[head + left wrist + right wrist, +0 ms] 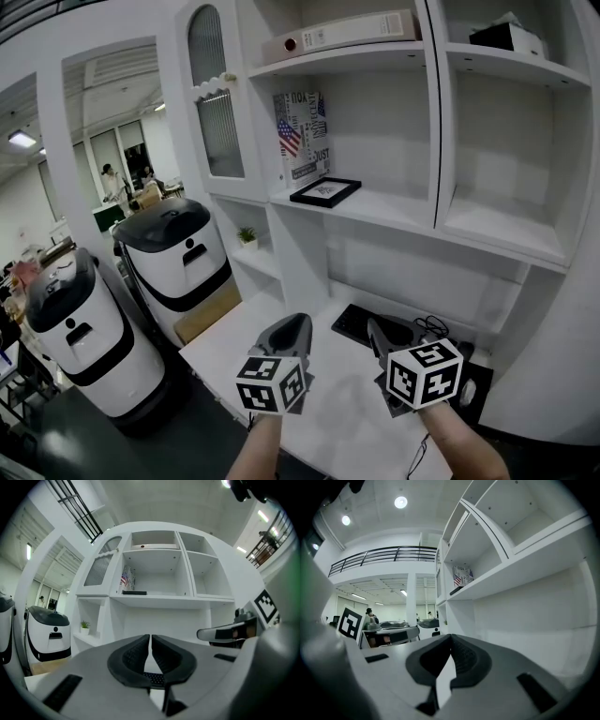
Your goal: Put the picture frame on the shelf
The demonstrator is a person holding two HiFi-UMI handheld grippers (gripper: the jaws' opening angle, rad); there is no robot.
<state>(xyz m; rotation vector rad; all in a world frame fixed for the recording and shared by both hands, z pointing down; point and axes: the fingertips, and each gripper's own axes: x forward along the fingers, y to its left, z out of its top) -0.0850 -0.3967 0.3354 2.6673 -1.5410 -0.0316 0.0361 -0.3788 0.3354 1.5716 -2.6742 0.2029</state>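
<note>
The black picture frame point(325, 191) lies flat on the middle shelf point(394, 214) of the white cabinet, in front of a flag-print poster point(302, 134). It shows small and far off as the frame point(134, 592) in the left gripper view and as the frame point(456, 590) in the right gripper view. My left gripper point(292, 328) hovers low over the white desk point(328, 422), shut and empty, its tips point(150, 637) meeting. To its right my right gripper point(380, 333) is also shut with nothing in it, seen again as the gripper point(450, 637). Both are well below the frame.
A binder point(337, 36) lies on the top shelf and a black box point(506, 37) sits at upper right. A keyboard point(361, 323) rests at the desk's back. A small plant point(247, 235) stands in a left niche. Two white-and-black machines point(173, 253) point(80, 328) stand left of the desk.
</note>
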